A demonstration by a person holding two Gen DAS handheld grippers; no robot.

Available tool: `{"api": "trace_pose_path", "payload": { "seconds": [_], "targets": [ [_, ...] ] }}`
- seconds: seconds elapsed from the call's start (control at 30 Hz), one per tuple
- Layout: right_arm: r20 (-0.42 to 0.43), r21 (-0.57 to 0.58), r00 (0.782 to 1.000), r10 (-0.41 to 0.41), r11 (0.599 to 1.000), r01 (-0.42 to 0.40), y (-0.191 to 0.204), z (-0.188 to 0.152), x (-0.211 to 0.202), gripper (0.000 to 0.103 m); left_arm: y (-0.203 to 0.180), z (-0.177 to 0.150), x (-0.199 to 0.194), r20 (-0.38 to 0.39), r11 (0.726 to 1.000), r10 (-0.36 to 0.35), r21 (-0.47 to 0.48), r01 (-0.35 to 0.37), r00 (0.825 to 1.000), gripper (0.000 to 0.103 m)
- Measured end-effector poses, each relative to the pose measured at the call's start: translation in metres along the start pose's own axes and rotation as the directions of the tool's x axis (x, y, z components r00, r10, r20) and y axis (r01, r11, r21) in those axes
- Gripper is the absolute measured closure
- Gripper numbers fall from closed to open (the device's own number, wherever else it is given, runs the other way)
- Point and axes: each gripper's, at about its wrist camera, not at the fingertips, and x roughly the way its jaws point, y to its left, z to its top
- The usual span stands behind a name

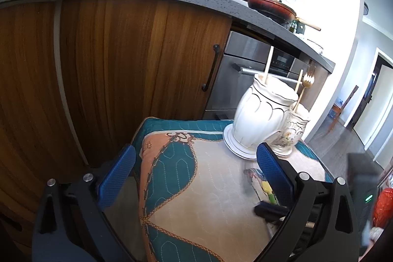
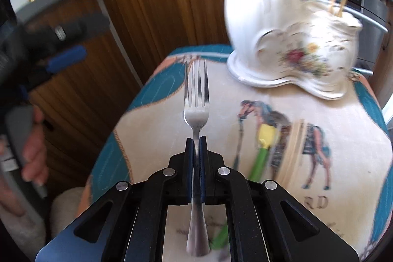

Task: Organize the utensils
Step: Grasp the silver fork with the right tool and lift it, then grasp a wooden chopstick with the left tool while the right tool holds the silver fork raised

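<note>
- Gripping a silver fork [image 2: 196, 112] by its neck, the right gripper [image 2: 196, 146] is pinching its jaws shut on the metal, tines pointing forward, probably so it can be dropped handle-first into a holder.
- Standing at the far end of the desk [image 2: 159, 129], the large white jar [image 2: 248, 16] and the small floral jar [image 2: 326, 48] are touching; both are already holding sticks, and a gold fork [image 1: 307, 84] sits in the small one.
- Waiting on the cloth are a yellow-green utensil [image 2: 266, 136] and pale chopsticks [image 2: 294, 146], still unsorted.
- Hovering with jaws wide apart and empty, the left gripper [image 1: 196, 168] is staying clear.
- Showing on the cloth are only the letters "RD" [image 2: 316, 203].
</note>
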Motion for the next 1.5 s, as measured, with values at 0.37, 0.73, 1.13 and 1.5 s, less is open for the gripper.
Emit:
{"api": "trace_pose_path", "payload": {
  "seconds": [0.37,0.73,1.13,1.5],
  "targets": [
    [0.152,0.127,0.988,-0.010,0.992,-0.009,-0.057,-0.012,-0.081,0.097,-0.049,-0.021,0.021,-0.117,0.990,-0.068,0.115,0.082,0.991,0.006],
    [0.263,0.196,0.963,-0.057,0.981,0.005,-0.102,-0.017,-0.116,0.097,-0.126,-0.058,0.051,-0.296,0.956,-0.168,0.182,0.228,0.940,0.019],
    [0.291,0.251,0.949,-0.121,0.967,0.046,-0.144,-0.036,-0.132,0.097,-0.189,-0.093,0.078,-0.489,0.923,-0.152,0.241,0.300,0.859,0.082],
    [0.313,0.246,0.945,-0.097,0.969,0.018,-0.143,-0.037,-0.134,0.097,-0.199,-0.096,0.112,-0.481,0.936,-0.042,0.286,0.203,0.875,0.091]
  ]
}}
